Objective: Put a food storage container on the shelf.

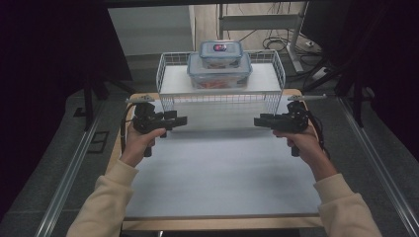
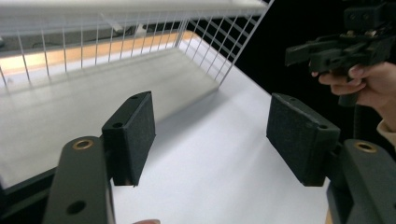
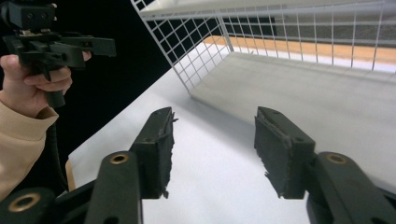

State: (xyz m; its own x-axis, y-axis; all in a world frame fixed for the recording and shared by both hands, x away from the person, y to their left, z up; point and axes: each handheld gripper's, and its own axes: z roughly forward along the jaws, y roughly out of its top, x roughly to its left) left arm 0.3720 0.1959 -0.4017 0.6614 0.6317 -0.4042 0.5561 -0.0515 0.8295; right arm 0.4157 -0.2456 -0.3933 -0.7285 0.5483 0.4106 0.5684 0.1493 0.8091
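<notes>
A white wire shelf rack (image 1: 170,61) stands at the far side of the white tabletop (image 1: 222,173). On its top sits a large clear box with a blue-rimmed lid (image 1: 219,76), and a smaller matching box (image 1: 221,53) is stacked on that. My left gripper (image 1: 182,120) hovers in front of the rack's left leg, pointing right. My right gripper (image 1: 258,121) faces it from the rack's right leg. Both are open with nothing between the jaws. In the left gripper view the left gripper (image 2: 210,114) frames bare tabletop beside the rack (image 2: 140,32). The right gripper (image 3: 215,121) does the same near the rack (image 3: 187,42).
The space under the rack's shelf (image 1: 222,114) is bare white surface. Metal rails (image 1: 69,168) run along both sides of the table. Cables and desk legs (image 1: 291,39) lie on the floor behind the rack. The table's wooden front edge (image 1: 222,223) is close to the person.
</notes>
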